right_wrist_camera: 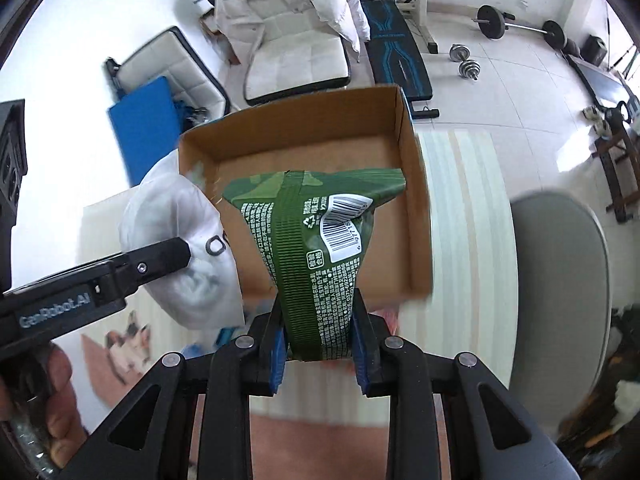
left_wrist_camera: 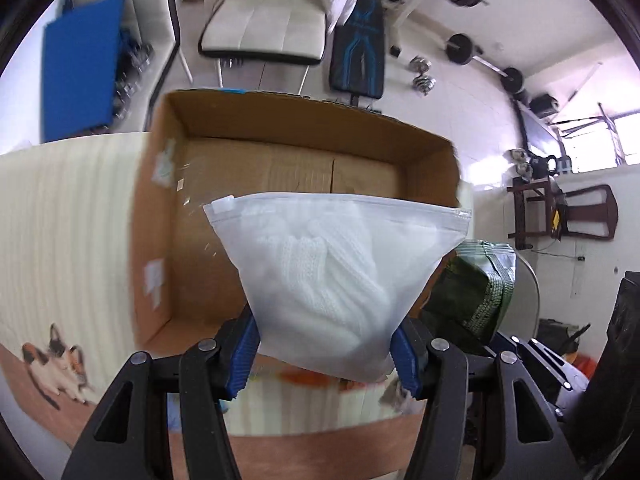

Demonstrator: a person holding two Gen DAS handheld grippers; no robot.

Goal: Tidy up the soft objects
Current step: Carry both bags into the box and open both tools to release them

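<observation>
While both packs hang above the open cardboard box (right_wrist_camera: pixel 304 152), the left gripper (left_wrist_camera: pixel 325 354) pinches the white zip bag (left_wrist_camera: pixel 336 280) by its bottom and the right gripper (right_wrist_camera: pixel 318 346) clamps tight on the green packet (right_wrist_camera: pixel 316 240), probably ready for dropping; the box floor beneath looks bare, its walls low.

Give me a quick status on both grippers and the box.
Left gripper shut on white zip bag. Right gripper shut on green packet. Both hang above open cardboard box, which looks empty. Nothing in the way.
</observation>
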